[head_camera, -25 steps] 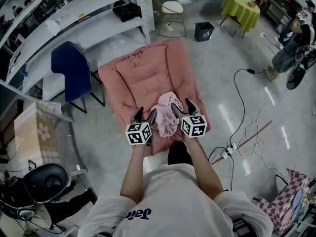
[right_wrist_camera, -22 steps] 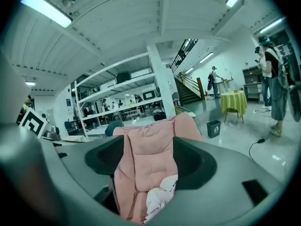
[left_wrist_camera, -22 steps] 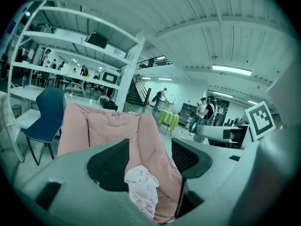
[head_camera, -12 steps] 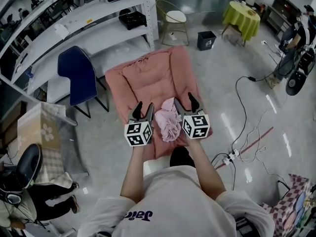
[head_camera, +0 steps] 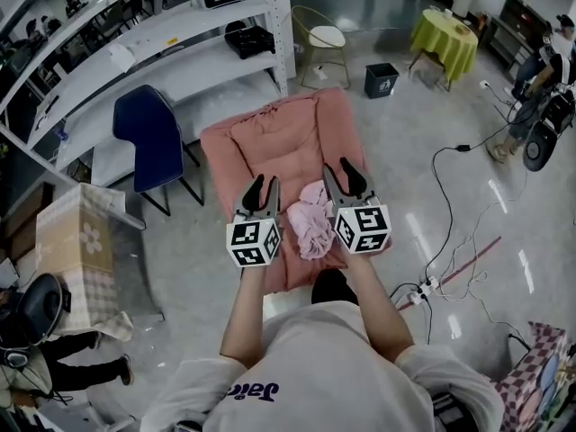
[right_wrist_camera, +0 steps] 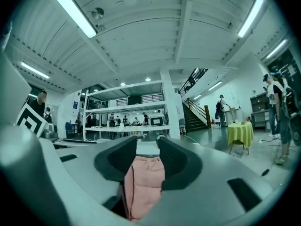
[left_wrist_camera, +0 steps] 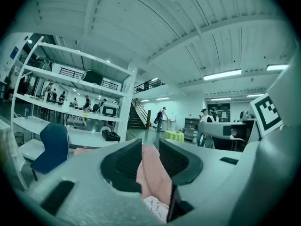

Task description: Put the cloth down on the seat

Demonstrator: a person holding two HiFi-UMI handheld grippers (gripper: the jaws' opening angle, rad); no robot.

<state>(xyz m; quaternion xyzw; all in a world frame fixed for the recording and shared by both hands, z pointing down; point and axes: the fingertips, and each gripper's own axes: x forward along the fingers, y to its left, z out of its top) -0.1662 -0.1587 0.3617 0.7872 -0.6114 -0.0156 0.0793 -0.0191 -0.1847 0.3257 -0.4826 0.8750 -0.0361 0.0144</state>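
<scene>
A crumpled pink cloth lies on the front of the salmon padded seat, loose, with no jaw on it. My left gripper hovers just left of the cloth; its jaws are closing and hold nothing. To the cloth's right, my right gripper also has closing jaws with nothing in them. In the left gripper view, the seat shows through the gap of the left gripper, with a bit of cloth below. The right gripper frames only the seat in its own view.
A blue chair stands left of the seat, with white shelving behind it. A gold wire chair, a black bin and a yellow-green table sit beyond. Cables trail on the floor at right. A cardboard box is at left.
Both grippers have drawn back a little from the cloth and their jaws have narrowed. The cloth stays bunched on the seat.
</scene>
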